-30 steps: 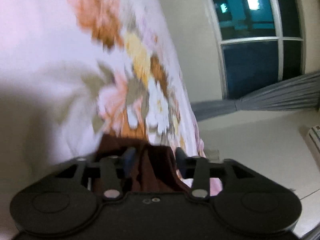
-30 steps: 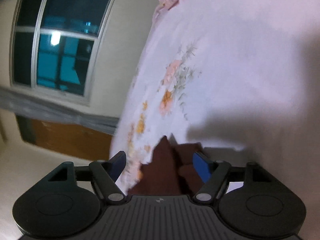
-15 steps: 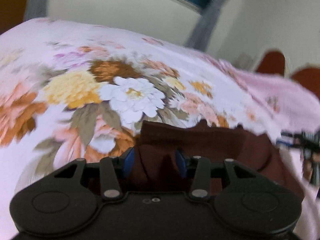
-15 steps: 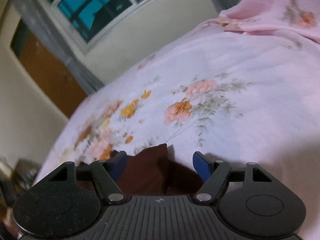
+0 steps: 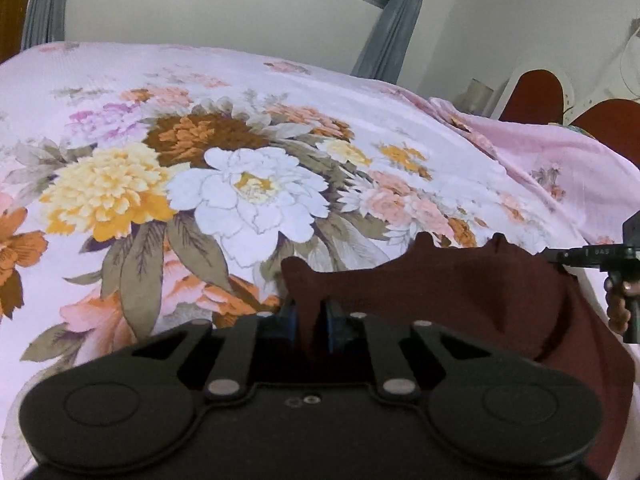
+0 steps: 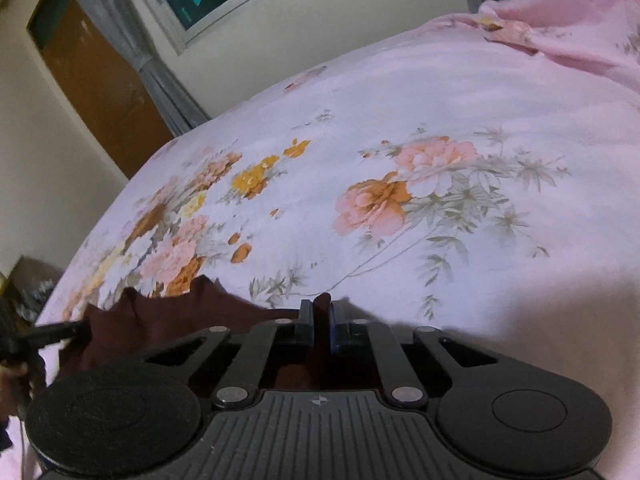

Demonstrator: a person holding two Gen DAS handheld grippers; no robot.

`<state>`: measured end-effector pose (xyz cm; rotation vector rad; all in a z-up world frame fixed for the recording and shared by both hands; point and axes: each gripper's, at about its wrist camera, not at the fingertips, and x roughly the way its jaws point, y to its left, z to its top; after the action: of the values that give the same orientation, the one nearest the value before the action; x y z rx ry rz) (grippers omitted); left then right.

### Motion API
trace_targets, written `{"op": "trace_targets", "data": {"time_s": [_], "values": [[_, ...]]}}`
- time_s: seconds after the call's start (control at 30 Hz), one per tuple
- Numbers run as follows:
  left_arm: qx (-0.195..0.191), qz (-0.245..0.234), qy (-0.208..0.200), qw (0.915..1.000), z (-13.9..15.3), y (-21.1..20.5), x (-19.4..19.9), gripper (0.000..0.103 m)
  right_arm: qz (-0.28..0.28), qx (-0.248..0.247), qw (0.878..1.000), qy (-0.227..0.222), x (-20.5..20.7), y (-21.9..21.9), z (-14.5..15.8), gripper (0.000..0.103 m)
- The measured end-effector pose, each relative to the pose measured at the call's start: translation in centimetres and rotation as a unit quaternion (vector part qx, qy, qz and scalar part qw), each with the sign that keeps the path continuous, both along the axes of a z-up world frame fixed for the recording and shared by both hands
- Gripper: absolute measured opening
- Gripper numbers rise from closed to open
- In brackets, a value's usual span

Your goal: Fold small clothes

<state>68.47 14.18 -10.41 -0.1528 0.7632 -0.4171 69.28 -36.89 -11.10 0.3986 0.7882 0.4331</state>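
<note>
Both grippers pinch dark maroon cloth garment (image 5: 460, 292): left gripper (image 5: 311, 318) closed on its edge; right gripper (image 6: 320, 322), wide open second ago, now clamped too. Garment stretched over pink floral bedsheet (image 5: 200, 140), right gripper at 3 o'clock in left view.

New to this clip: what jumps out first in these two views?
The big flower print on the pink bedsheet fills the middle of the left wrist view. A dark maroon garment stretches across the near edge of the bed, with the left hand-held gripper shut on one end and the right hand-held gripper shut on the other.
</note>
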Motion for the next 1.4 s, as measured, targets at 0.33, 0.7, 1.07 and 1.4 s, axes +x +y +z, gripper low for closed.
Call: {"op": "trace_targets", "data": {"time_s": [0.33,0.7,1.07,1.4], "values": [[-0.050,0.060,-0.069,0.9946,1.6,2.1,-1.3,0.009,-0.011,0.019,0.997,-0.079,-1.3,-0.2,1.7,0.006],[-0.074,0.024,-0.008,0.9970,0.3,2.1,0.0,0.051,-0.012,0.035,0.999,-0.038,-0.7,-0.5,-0.8,0.006],[-0.095,0.031,-0.040,0.9942,0.2,1.7,0.2,0.003,-0.016,0.023,0.998,-0.060,-1.1,-0.2,0.2,0.005],[-0.095,0.077,-0.059,0.9907,-0.2,3.0,-0.1,0.003,-0.047,0.010,0.997,-0.058,-0.7,-0.9,-1.2,0.005]]}}
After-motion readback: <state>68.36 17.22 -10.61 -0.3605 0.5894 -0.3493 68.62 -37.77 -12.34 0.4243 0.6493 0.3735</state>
